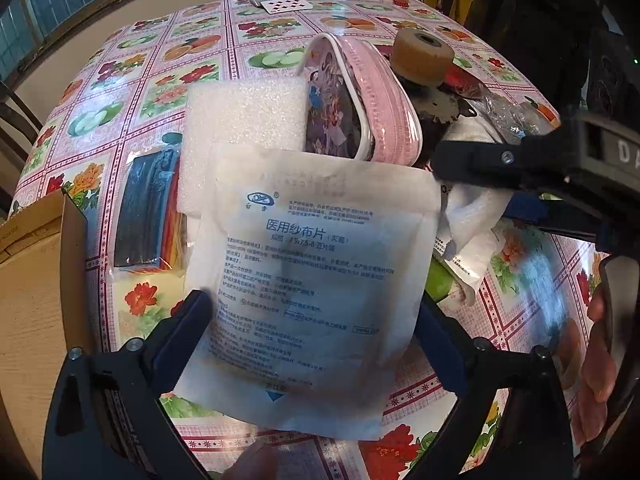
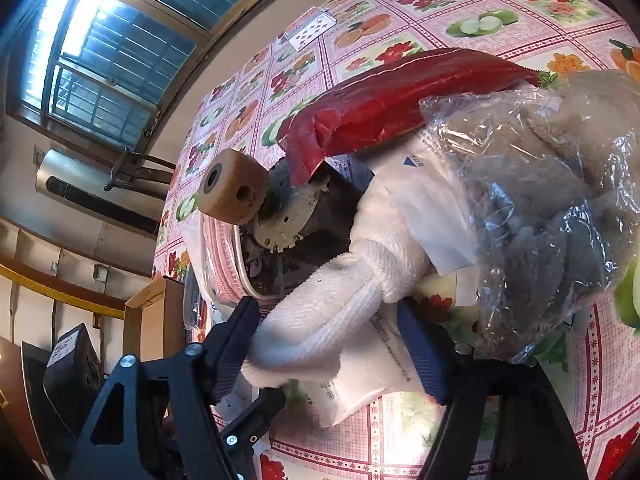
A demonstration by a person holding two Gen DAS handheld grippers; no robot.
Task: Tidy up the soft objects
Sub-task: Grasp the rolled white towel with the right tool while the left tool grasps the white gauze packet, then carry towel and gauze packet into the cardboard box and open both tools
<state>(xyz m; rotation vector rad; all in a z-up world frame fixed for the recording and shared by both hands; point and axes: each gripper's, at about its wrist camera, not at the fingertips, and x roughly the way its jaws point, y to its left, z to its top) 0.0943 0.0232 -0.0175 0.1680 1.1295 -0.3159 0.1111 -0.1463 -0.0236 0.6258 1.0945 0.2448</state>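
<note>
The left gripper (image 1: 316, 312) has its two blue-padded fingers spread to either side of one flat white paper packet of medical gauze printed in blue Chinese text (image 1: 316, 264); the packet sits between the fingers, but it hides the pads, so I cannot tell whether they press on it or merely flank it. Beyond the packet, on the round table covered in a pink fruit-and-flower oilcloth (image 1: 160, 80), lie one white foam block (image 1: 240, 120), one clear bag of dark and coloured strips (image 1: 148, 212) to its left, and one pink zipped pouch with a cartoon print (image 1: 360, 100) standing on edge. One tan cylindrical foam roller with a dark centre hole (image 1: 422, 56) rests on a grey toothed disc (image 1: 436, 104) behind the pouch. A single stack of playing cards (image 1: 280, 2) sits at the far edge, and one brown cardboard box (image 1: 36, 280) stands at the table's left.

The right gripper (image 2: 332, 344) is open, its two fingers straddling one knotted white terry towel (image 2: 352, 280) without clamping it. The towel lies over a second white printed packet (image 2: 360, 376). Beside it are one crinkled clear plastic bag of grey and beige fuzzy fabric (image 2: 540, 208) and one red plastic pouch (image 2: 400, 96) draped over the pile
</note>
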